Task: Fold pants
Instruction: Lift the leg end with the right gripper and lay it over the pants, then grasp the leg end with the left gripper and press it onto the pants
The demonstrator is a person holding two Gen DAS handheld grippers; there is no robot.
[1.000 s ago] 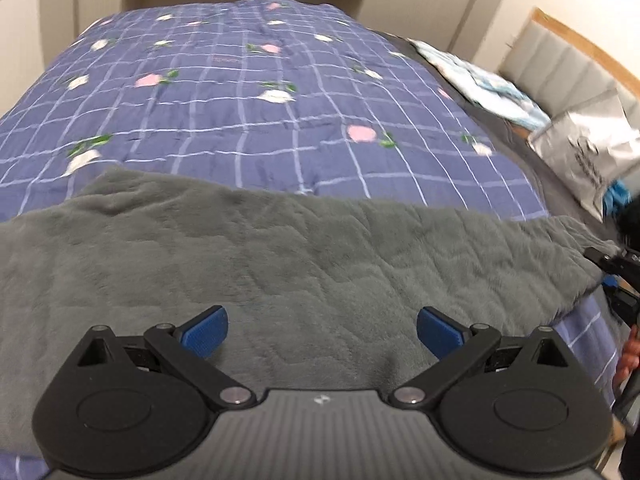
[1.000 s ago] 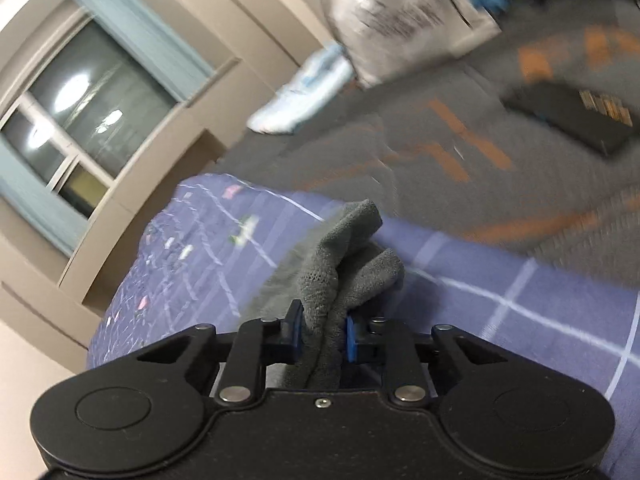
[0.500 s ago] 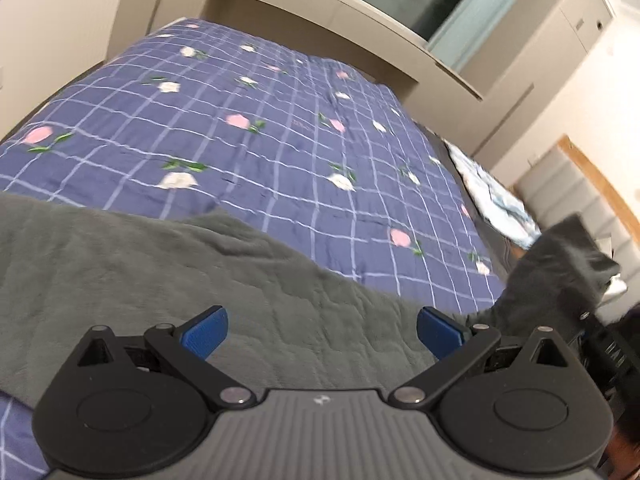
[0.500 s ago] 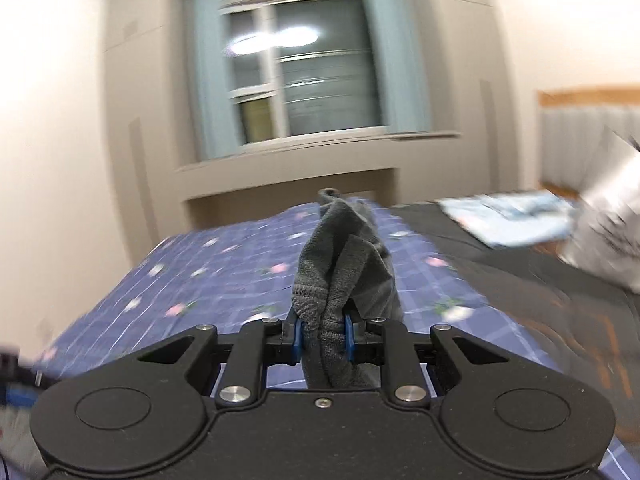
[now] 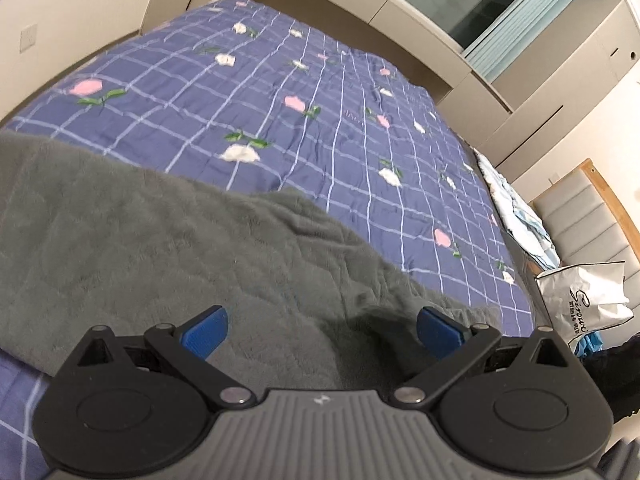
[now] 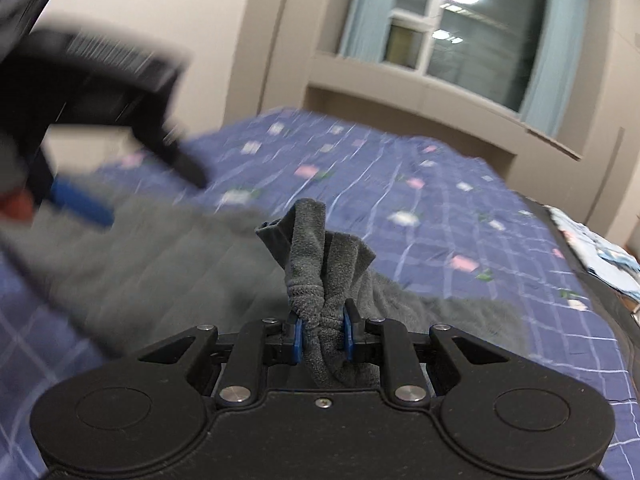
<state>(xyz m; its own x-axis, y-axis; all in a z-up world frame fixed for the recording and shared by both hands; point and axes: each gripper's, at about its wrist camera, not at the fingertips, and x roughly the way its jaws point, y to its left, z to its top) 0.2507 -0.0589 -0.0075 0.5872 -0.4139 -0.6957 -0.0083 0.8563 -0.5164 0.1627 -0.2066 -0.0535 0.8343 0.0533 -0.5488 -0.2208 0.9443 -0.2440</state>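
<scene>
Grey fleece pants (image 5: 168,248) lie spread across the near end of a bed. My left gripper (image 5: 320,330) is open and empty, hovering just above the pants with its blue pads apart. My right gripper (image 6: 321,338) is shut on a bunched end of the pants (image 6: 320,264), which sticks up between its pads; the rest of the pants (image 6: 132,280) trails away to the left. The left gripper also shows, blurred, at the upper left of the right wrist view (image 6: 80,200).
The bed has a purple checked quilt with flowers (image 5: 320,112). A white shopping bag (image 5: 584,304) and a light blue cloth (image 5: 516,208) sit at the right of the bed. A window (image 6: 460,28) and wall are behind the bed.
My right gripper has swung left over the bed carrying the pants end, folding it toward the rest. The left gripper has tilted and shifted left, staying open.
</scene>
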